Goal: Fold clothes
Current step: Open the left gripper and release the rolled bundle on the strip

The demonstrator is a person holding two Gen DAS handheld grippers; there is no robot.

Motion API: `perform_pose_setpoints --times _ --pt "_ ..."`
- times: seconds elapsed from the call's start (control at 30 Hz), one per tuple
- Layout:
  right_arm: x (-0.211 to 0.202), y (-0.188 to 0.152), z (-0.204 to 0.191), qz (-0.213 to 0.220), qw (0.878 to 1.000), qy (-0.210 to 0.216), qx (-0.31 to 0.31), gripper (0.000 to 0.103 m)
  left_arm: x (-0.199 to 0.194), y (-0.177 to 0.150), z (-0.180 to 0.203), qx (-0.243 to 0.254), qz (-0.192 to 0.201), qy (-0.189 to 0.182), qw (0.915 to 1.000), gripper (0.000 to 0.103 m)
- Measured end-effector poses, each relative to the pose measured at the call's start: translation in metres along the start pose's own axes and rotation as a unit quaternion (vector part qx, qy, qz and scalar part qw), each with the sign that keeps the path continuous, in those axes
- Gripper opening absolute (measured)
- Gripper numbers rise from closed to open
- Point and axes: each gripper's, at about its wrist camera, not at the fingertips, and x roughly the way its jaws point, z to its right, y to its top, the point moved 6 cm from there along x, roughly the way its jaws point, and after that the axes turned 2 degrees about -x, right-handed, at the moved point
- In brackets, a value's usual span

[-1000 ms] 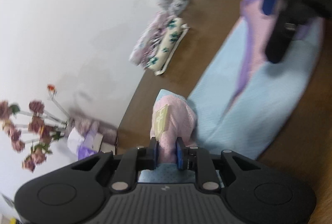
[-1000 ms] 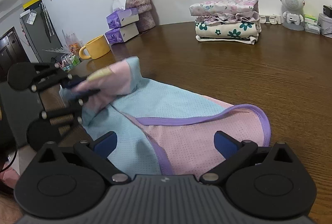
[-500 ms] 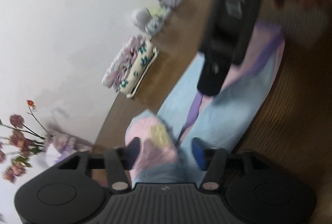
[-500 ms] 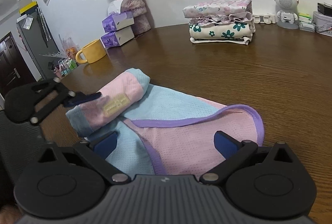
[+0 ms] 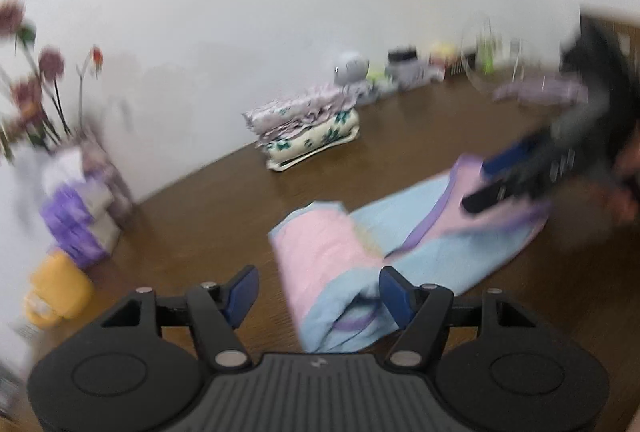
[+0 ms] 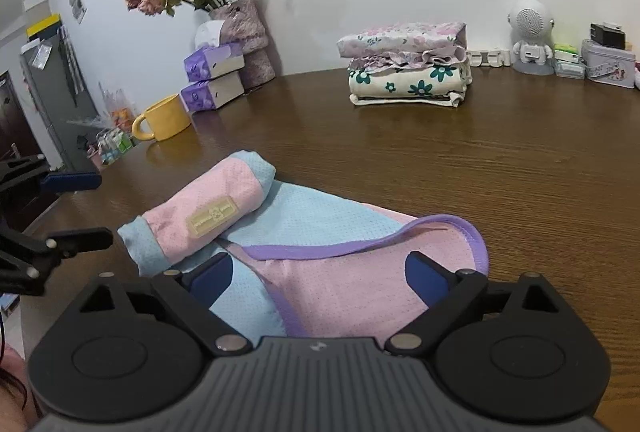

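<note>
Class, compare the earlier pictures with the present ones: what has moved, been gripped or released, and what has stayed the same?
The left gripper let go of the rolled end of the pink and blue garment and drew back; its jaws have just been opening. The roll now lies on the table. The right gripper, open, stayed above the cloth, as did the folded stack.

Two tissue boxes (image 6: 214,62), one mug (image 6: 166,118)
</note>
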Motion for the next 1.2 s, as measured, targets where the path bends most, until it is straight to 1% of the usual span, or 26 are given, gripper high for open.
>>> perform_pose_setpoints --times 0.03,0.07,0.1,0.13,0.2,0.23,0.33,0.37,0.4,0.47,0.53,0.7,0.77,0.83,0.87,0.93,0.97,1.03,1.1,1.17,1.2 --pt "-0.001 0.000 -0.001 0.005 1.000 -0.002 0.003 0.095 0.004 -0.002 -0.001 -0.002 -0.004 -0.008 1.0000 0.053" --pt "-0.002 0.000 -0.003 0.010 1.000 -0.004 0.005 0.095 0.009 -0.003 -0.001 -0.002 -0.009 -0.015 0.9998 0.050" --pt "-0.004 0.001 -0.004 0.015 1.000 -0.007 0.007 0.095 0.014 -0.005 -0.002 -0.002 -0.015 -0.023 0.9996 0.043" --pt "-0.005 0.001 -0.006 0.019 1.000 -0.009 0.008 0.095 0.020 -0.007 -0.001 -0.005 -0.023 -0.039 0.9990 0.036" --pt "-0.006 0.001 -0.010 0.024 1.000 -0.015 0.007 0.095 0.029 -0.011 0.005 0.000 -0.037 -0.068 0.9970 0.032" --pt "-0.006 0.001 -0.012 0.025 1.000 -0.019 0.006 0.095 0.032 -0.013 0.009 0.008 -0.042 -0.079 0.9960 0.032" --pt "-0.005 -0.001 -0.017 0.026 0.999 -0.031 0.005 0.095 0.036 -0.018 0.019 0.034 -0.049 -0.095 0.9937 0.033" --pt "-0.004 -0.002 -0.019 0.026 0.999 -0.035 0.004 0.095 0.036 -0.019 0.020 0.035 -0.047 -0.097 0.9936 0.033" --pt "-0.004 -0.003 -0.020 0.026 0.999 -0.040 0.003 0.095 0.034 -0.020 0.018 0.031 -0.043 -0.099 0.9937 0.034" --pt "-0.003 -0.004 -0.026 0.028 0.998 -0.048 -0.003 0.095 0.029 -0.020 0.010 0.017 -0.031 -0.101 0.9942 0.042" --pt "-0.004 -0.005 -0.033 0.031 0.998 -0.055 -0.012 0.095 0.024 -0.020 0.001 0.010 -0.023 -0.092 0.9955 0.050" --pt "0.000 -0.007 -0.058 0.041 0.995 -0.074 -0.052 0.095 0.022 -0.022 -0.015 -0.010 -0.022 -0.076 0.9968 0.059" --pt "0.002 -0.009 -0.069 0.043 0.994 -0.082 -0.066 0.095 0.023 -0.023 -0.017 -0.015 -0.023 -0.074 0.9969 0.065" --pt "0.003 -0.010 -0.080 0.048 0.992 -0.088 -0.078 0.095 0.022 -0.025 -0.018 -0.019 -0.021 -0.076 0.9967 0.075" --pt "0.004 -0.011 -0.085 0.049 0.992 -0.089 -0.078 0.095 0.021 -0.026 -0.019 -0.021 -0.020 -0.077 0.9966 0.077" --pt "0.005 -0.014 -0.094 0.050 0.992 -0.090 -0.079 0.097 0.019 -0.028 -0.021 -0.024 -0.017 -0.081 0.9963 0.085" --pt "0.006 -0.016 -0.098 0.048 0.992 -0.090 -0.076 0.099 0.018 -0.030 -0.023 -0.026 -0.016 -0.082 0.9962 0.086" --pt "0.008 -0.020 -0.107 0.045 0.992 -0.092 -0.072 0.100 0.018 -0.034 -0.030 -0.029 -0.017 -0.078 0.9964 0.087" --pt "0.011 -0.023 -0.115 0.041 0.992 -0.096 -0.069 0.100 0.017 -0.038 -0.036 -0.032 -0.021 -0.081 0.9960 0.087" --pt "0.013 -0.024 -0.123 0.041 0.992 -0.099 -0.068 0.099 0.019 -0.042 -0.038 -0.019 -0.026 -0.084 0.9960 0.084" --pt "0.014 -0.025 -0.126 0.040 0.991 -0.106 -0.067 0.098 0.019 -0.044 -0.040 -0.011 -0.029 -0.085 0.9959 0.082"
